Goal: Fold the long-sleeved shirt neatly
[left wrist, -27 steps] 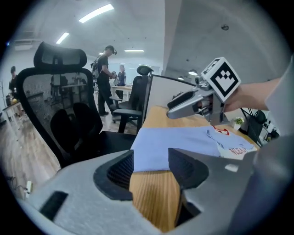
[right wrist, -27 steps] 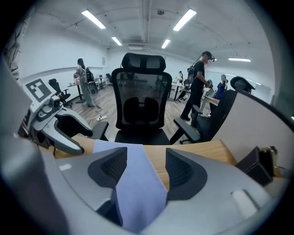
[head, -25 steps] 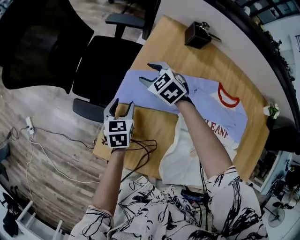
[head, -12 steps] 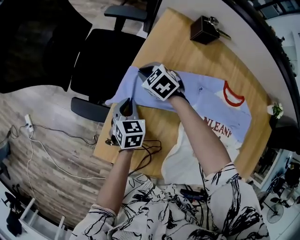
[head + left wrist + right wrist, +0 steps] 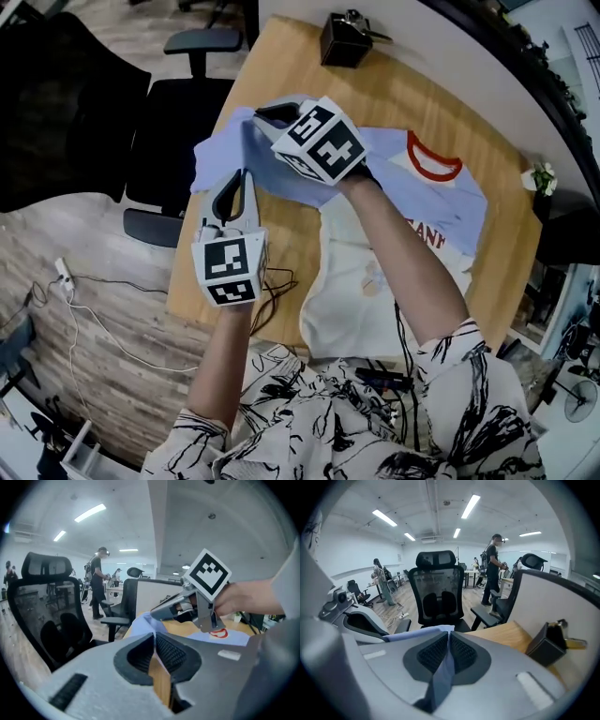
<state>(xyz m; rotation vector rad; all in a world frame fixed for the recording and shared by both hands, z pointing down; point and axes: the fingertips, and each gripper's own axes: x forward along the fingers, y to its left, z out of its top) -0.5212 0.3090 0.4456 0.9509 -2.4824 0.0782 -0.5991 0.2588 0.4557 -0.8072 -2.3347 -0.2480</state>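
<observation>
Now the left gripper point(image 5: 241, 176) and right gripper point(image 5: 269, 112) have just clamped shut on the long-sleeved shirt's point(image 5: 394, 164) nine-o'clock hem, lifting it off the table point(image 5: 281, 66), so folding toward three o'clock can begin.

light: bright, ceiling strips point(image 5: 469, 506) | shadows: soft | edges: fisheye bend, black vignette | blur: slight

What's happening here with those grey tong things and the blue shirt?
A person is folding a light blue long-sleeved shirt on a wooden table, holding a gripper in each hand. The left gripper and the right gripper each pinch the shirt's edge at the end away from the collar; the right tongs have just been closing on the cloth. That end hangs raised off the table, while the red-collared end lies flat.
</observation>
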